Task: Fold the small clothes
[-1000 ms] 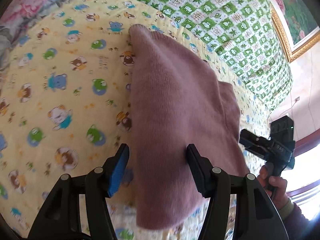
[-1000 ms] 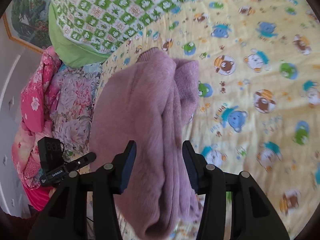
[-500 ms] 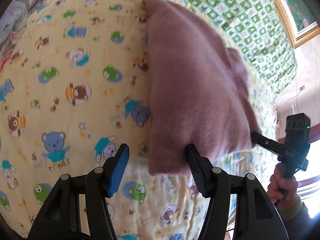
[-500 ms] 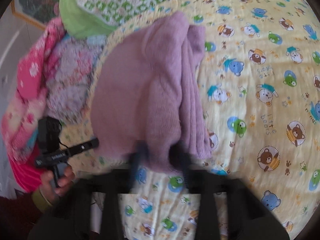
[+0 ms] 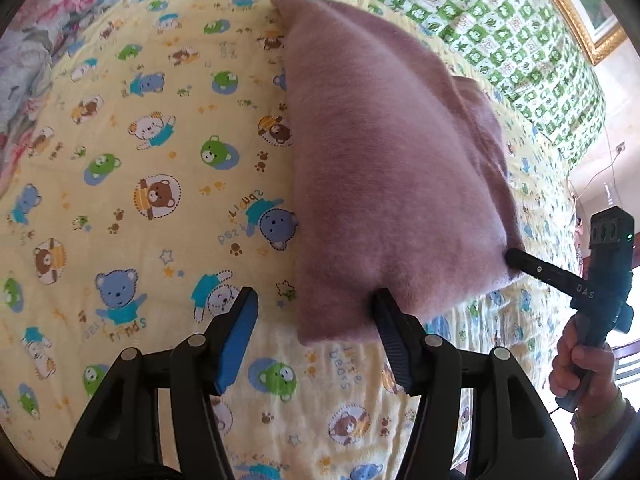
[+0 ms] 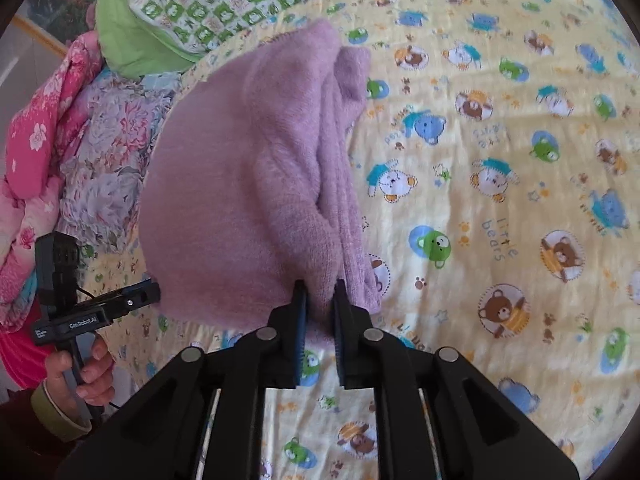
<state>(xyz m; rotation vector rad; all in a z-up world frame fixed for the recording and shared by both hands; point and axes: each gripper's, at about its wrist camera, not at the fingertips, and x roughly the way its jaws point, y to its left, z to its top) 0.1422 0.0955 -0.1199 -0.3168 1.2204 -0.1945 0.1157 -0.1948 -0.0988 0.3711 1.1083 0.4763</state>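
Observation:
A folded mauve knit sweater (image 5: pixel 380 168) lies on a yellow bear-print blanket (image 5: pixel 140 184). My left gripper (image 5: pixel 314 320) is open, with the sweater's near edge between its fingers and only the right finger touching it. My right gripper (image 6: pixel 320 300) is shut on the near edge of the sweater (image 6: pixel 248 184). It also shows in the left wrist view (image 5: pixel 516 260) at the sweater's right corner. The left gripper shows in the right wrist view (image 6: pixel 150 292) at the sweater's left corner.
A green and white checked quilt (image 5: pixel 500 20) lies beyond the sweater. Pink and floral bedding (image 6: pixel 60 140) is piled at one side of the bed. A framed picture (image 5: pixel 588 20) hangs on the wall behind.
Both grippers have drawn back toward the sweater's near edge. The right gripper has closed on that edge. The left gripper has stayed open.

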